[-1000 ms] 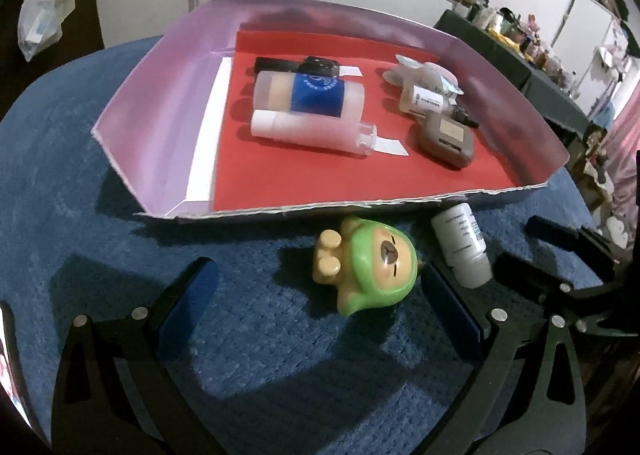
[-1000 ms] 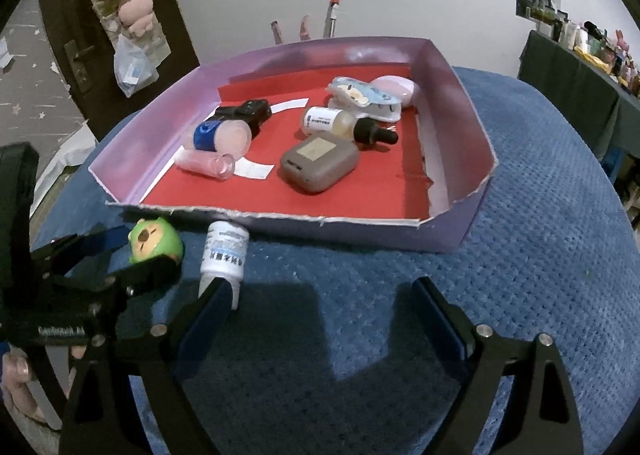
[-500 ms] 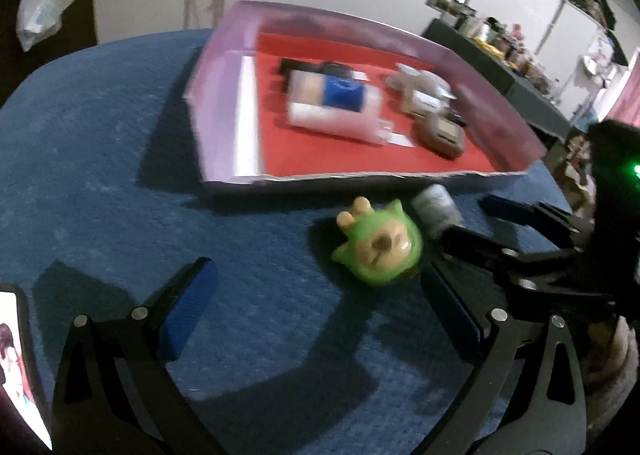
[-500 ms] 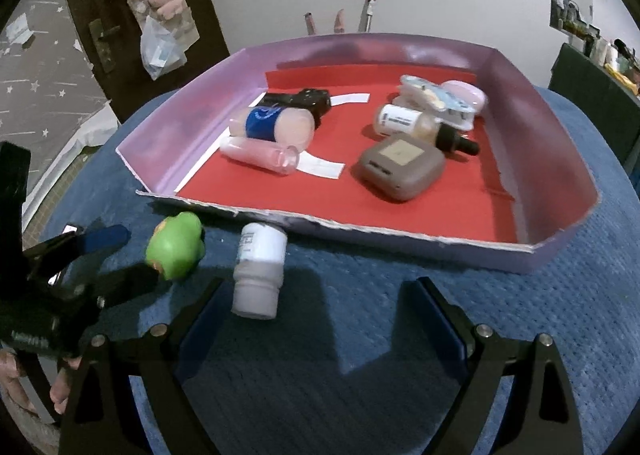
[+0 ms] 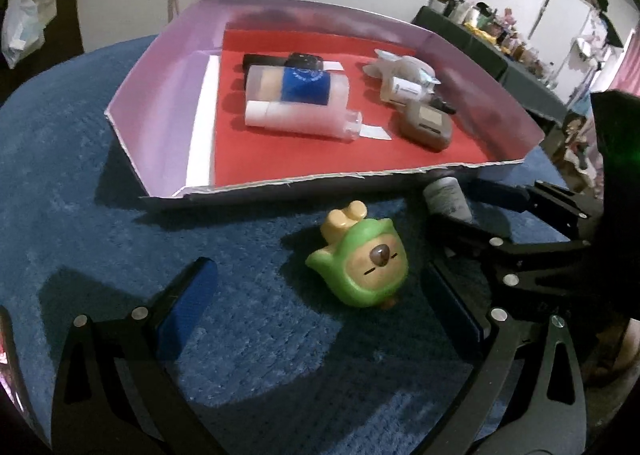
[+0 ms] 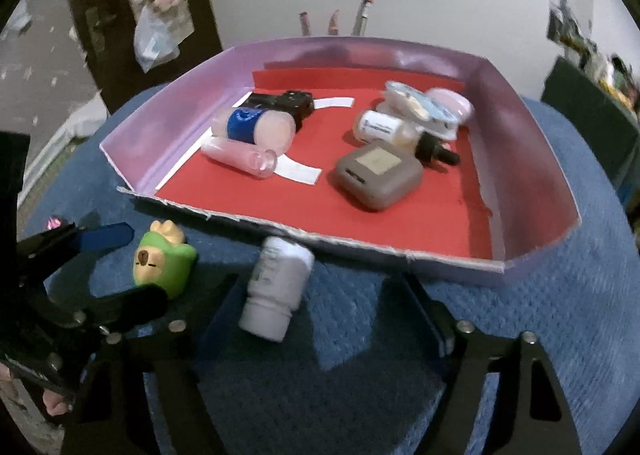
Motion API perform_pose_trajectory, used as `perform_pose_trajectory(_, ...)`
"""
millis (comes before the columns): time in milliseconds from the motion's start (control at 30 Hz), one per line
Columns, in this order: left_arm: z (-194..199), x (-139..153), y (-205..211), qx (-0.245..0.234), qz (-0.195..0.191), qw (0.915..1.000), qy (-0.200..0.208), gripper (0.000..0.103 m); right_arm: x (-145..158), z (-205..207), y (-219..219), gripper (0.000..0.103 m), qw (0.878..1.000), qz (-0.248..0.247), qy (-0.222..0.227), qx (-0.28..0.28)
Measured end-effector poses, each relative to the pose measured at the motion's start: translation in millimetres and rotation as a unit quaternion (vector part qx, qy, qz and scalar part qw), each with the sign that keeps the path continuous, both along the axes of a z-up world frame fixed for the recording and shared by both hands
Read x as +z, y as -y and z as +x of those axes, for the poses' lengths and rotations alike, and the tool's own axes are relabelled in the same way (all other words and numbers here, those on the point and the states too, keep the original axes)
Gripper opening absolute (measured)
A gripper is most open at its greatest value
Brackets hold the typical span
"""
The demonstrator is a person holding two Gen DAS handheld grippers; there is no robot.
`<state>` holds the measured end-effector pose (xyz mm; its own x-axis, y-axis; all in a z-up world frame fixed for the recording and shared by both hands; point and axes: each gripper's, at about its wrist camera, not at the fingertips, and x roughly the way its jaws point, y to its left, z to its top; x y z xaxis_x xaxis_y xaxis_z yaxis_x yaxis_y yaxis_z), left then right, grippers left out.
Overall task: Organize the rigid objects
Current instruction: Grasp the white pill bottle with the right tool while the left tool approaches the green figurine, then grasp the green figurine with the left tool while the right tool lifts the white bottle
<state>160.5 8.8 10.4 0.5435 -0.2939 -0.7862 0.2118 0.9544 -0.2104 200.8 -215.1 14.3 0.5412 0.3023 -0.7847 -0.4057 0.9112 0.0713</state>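
closing in on both strays since a second ago — left gripper (image 5: 320, 295) wide apart around green bear toy (image 5: 362, 265), right gripper (image 6: 320, 311) apart over white bottle (image 6: 276, 287); both lie on blue cloth (image 5: 80, 175) just outside tray (image 6: 400, 251) — grabs likely next.

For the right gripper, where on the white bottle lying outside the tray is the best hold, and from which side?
Grip the white bottle across its round body, just above the cap. It lies on its side, cap toward the camera, already between the open right gripper fingers, so coming straight forward and low over the blue cloth probably works, clear of the tray wall.
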Motion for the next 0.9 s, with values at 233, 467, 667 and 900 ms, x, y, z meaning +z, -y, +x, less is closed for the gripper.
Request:
perform_pose_trajectory(233, 1, -1, 0, 0.019, -0.002, 0.9998, 0.002, 0.094, -3, 0, -19, 0.039, 0.999, -0.014, 0.001, 0.036)
perform_pose_trajectory(467, -1, 2, 5, 0.010, -0.023, 0.9997, 0.004, 0.065, -2, -1, -18, 0.033, 0.999, 0.002, -0.006, 0.041)
perform_pose_trajectory(667, -6, 3, 10, -0.005, -0.043, 0.9991, 0.001, 0.045, -1, -4, -17, 0.032, 0.999, 0.007, -0.007, 0.044)
perform_pose_trajectory(900, -10, 5, 8, -0.005, -0.046, 0.9989, 0.004, 0.045, 3, -10, -18, 0.031, 0.999, 0.009, -0.004, 0.049)
